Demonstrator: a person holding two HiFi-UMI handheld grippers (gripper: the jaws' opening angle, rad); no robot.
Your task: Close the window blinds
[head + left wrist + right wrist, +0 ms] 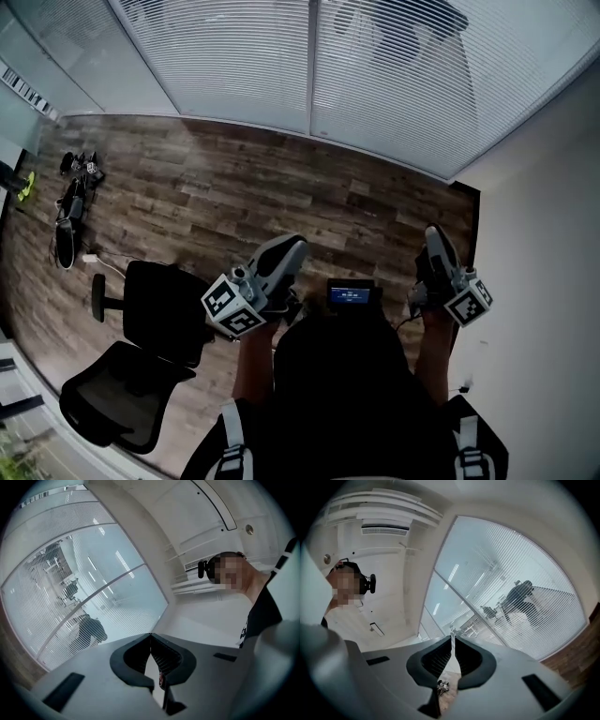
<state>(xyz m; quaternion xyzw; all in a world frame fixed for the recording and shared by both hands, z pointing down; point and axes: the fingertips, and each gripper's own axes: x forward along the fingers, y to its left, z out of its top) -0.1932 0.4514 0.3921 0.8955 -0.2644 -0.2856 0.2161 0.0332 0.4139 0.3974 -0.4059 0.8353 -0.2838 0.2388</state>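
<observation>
the window blinds [394, 84] hung lowered over the glass, a dim figure showing through the slats. both tools pointed toward the blinds, well short of them: the left gripper [294, 244] was fully closed on nothing, and the right gripper [434, 232] had its jaws all but touching, also empty. only the head view showed the office chair [141, 356], farther from the blinds than the grippers. only the gripper views showed the white ceiling [187, 513] above the blinds.

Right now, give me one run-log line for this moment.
left gripper: shut, empty | right gripper: shut, empty | blinds: down, slats see-through, untouched | office chair: on person's left
</observation>
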